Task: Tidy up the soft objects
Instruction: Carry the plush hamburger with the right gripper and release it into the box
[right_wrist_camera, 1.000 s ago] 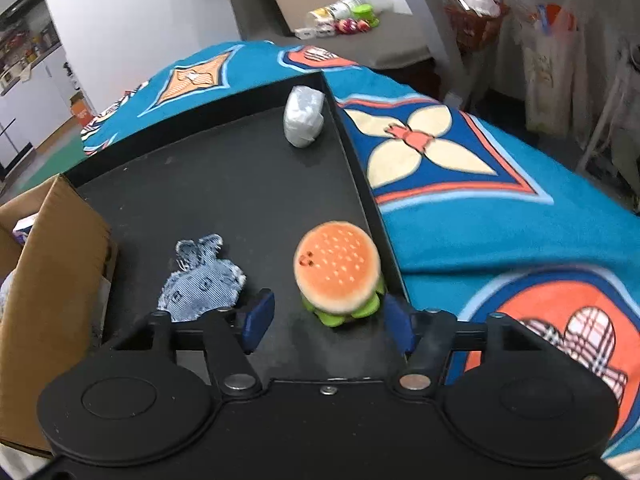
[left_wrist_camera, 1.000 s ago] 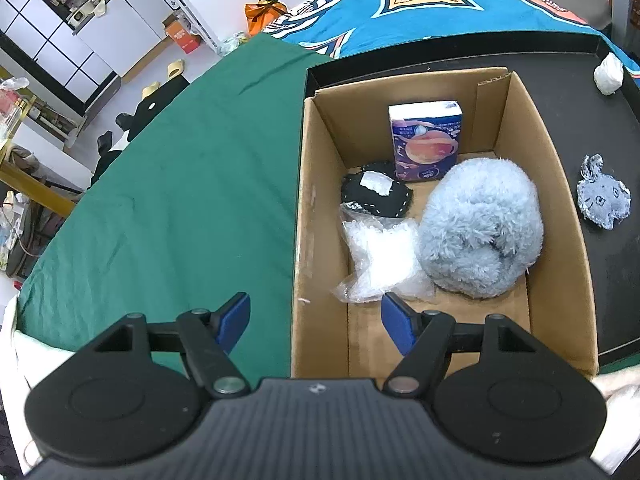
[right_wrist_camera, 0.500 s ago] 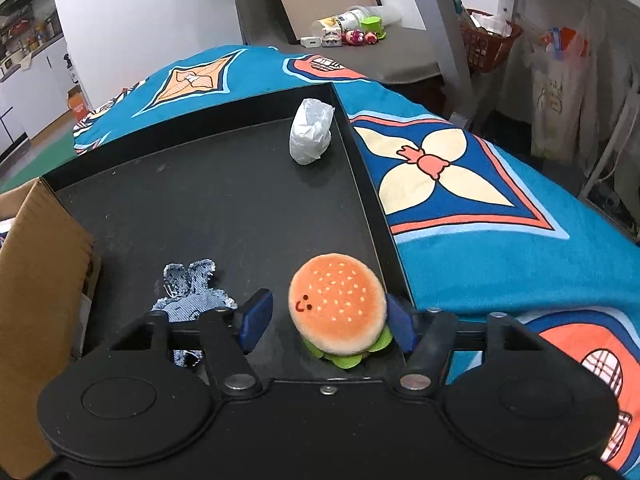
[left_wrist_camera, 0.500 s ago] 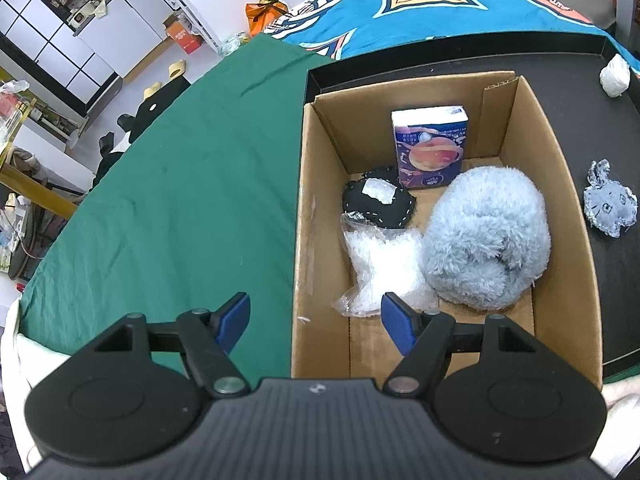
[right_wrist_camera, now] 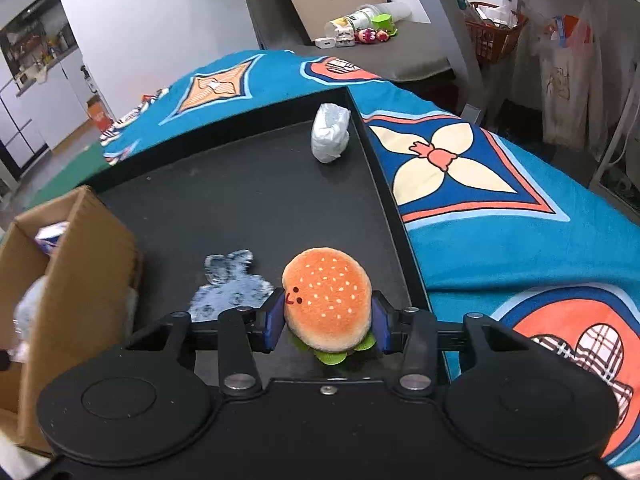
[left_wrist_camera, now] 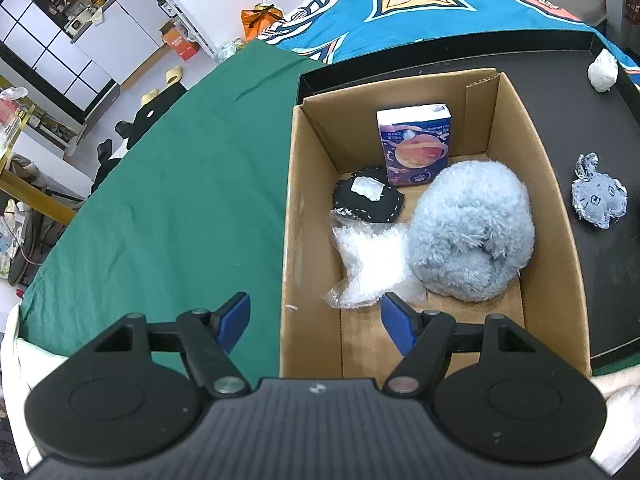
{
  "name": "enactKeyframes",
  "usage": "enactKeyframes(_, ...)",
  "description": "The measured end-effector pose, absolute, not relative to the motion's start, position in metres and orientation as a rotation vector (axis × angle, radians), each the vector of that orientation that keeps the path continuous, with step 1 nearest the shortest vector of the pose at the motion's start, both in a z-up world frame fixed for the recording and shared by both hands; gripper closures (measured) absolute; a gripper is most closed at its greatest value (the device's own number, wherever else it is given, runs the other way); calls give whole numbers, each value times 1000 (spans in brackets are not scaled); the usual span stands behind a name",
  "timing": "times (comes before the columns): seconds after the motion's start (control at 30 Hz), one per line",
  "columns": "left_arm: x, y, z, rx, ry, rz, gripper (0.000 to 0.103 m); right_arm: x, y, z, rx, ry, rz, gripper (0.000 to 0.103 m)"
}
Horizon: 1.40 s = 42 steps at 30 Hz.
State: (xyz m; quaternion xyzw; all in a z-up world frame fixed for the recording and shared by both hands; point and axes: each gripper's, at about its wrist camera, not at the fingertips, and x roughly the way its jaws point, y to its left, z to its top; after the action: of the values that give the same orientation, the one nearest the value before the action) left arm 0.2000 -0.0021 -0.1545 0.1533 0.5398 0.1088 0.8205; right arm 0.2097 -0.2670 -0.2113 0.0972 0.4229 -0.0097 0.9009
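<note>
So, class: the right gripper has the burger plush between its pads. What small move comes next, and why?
Probably finish closing, then lift it slightly. The right gripper is closing with both pads at the sides of the burger plush, which still seems to sit on the black tray; the cardboard box holding the other soft items is beside it.

Plush [left_wrist_camera: 472, 236] in box [left_wrist_camera: 560, 240]; box on tray [left_wrist_camera: 592, 120]

The right gripper [right_wrist_camera: 326, 320] points steeply down, its jaws closing, both blue pads [right_wrist_camera: 272, 322] against the sides of the burger toy [right_wrist_camera: 326, 304]. The left gripper [left_wrist_camera: 316, 320] also tilts down, jaws spread wide and empty above the near-left corner of the cardboard box [left_wrist_camera: 312, 344].
</note>
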Motion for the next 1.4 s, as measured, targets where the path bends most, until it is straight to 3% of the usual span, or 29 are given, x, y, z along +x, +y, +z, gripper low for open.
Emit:
enactKeyframes(1.07, 167, 36, -144, 154, 1081, 134, 33, 184, -188, -126, 130, 772, 156, 60)
enactKeyframes(1.4, 162, 56, -148, 73, 1057, 117, 37, 177, -150, -113, 71, 760, 196, 59)
